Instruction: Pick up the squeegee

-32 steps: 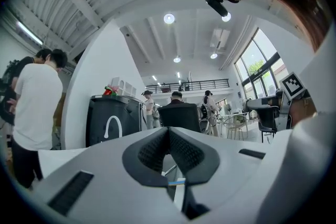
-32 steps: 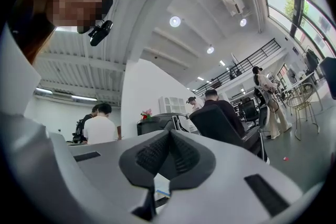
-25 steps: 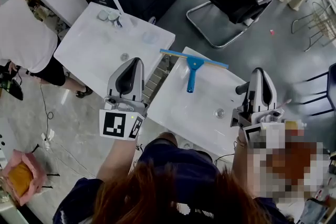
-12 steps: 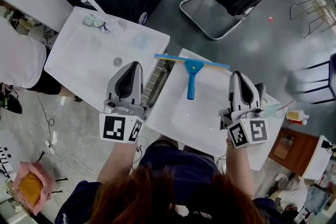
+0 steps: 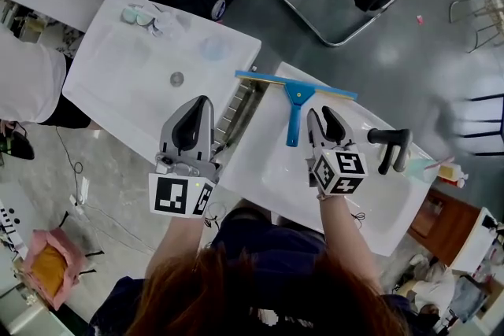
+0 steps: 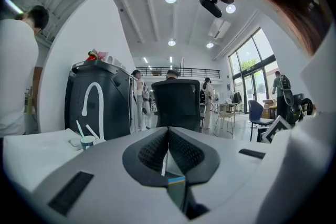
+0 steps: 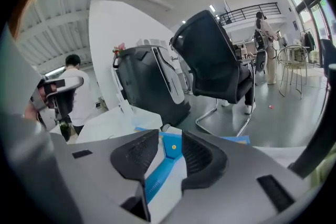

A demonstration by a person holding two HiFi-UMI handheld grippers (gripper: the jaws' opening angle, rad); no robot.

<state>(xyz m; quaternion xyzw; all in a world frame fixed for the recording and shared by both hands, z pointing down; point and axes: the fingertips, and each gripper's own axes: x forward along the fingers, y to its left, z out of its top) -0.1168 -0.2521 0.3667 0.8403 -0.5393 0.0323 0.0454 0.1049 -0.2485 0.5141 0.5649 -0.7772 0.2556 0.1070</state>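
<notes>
Squeegee (image 5: 297,100), handle toward person — right gripper (image 5: 321,117) just opening, handle seemingly between, left gripper (image 5: 200,101) closed.

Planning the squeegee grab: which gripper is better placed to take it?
Right. The right gripper is at the squeegee, and its jaws have just been opening with the blue handle between them, not yet gripped. The left gripper is shut, farther off at the left basin.

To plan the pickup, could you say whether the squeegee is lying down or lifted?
Lying down: the squeegee rests flat on the white basin, blade along its edge.
</notes>
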